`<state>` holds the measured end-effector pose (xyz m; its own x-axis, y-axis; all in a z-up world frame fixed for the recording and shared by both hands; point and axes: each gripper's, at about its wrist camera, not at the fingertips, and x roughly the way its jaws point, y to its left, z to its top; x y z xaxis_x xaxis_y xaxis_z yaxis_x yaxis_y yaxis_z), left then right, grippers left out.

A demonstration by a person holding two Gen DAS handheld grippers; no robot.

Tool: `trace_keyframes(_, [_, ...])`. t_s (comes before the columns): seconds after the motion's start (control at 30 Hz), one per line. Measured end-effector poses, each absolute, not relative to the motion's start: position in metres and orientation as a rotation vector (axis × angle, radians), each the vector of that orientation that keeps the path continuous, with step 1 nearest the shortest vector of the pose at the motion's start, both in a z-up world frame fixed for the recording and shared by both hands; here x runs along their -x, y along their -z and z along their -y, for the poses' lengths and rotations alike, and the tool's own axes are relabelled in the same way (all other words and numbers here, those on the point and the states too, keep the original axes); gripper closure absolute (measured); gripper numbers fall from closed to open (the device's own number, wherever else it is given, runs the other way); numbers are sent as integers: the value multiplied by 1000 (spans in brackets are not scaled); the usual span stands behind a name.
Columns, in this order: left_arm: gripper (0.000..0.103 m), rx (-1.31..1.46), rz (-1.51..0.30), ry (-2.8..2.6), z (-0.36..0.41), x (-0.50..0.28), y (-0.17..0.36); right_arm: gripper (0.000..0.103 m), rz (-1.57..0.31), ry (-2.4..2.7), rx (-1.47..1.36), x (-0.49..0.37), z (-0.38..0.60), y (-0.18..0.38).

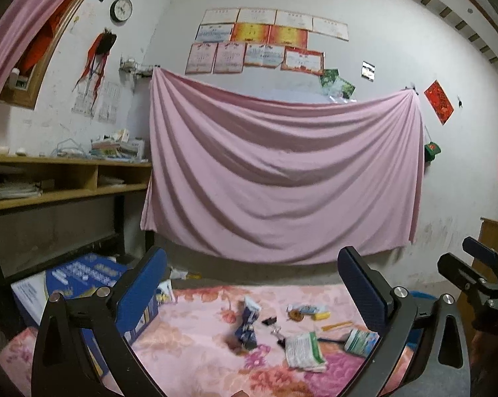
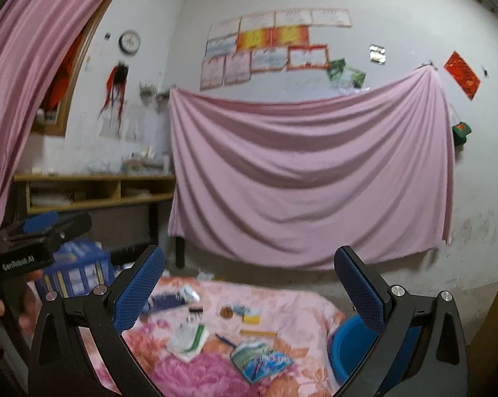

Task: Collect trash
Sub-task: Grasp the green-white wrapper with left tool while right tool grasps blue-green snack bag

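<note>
Only the right wrist view shows the blue basin (image 2: 348, 347) at the floral tabletop's (image 2: 298, 301) right edge; both grippers, left gripper (image 1: 252, 284) and right gripper (image 2: 249, 281), hover with fingers spread, empty.

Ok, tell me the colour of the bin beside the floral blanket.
Blue bin, clearest in the right wrist view.

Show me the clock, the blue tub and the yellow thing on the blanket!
clock (image 1: 121, 9): left wrist view, middle of its face.
blue tub (image 2: 349, 347): right wrist view, inside wall.
yellow thing (image 2: 251, 319): right wrist view, its top.
</note>
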<state>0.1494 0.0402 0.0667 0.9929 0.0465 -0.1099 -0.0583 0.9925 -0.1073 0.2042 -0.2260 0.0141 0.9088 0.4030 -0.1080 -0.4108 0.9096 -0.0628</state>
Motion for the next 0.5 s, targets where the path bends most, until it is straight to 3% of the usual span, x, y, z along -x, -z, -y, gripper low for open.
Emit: trace_keyframes(0.5, [2, 46, -401, 25, -20, -221, -7, 0, -428, -489, 130, -270, 234, 48])
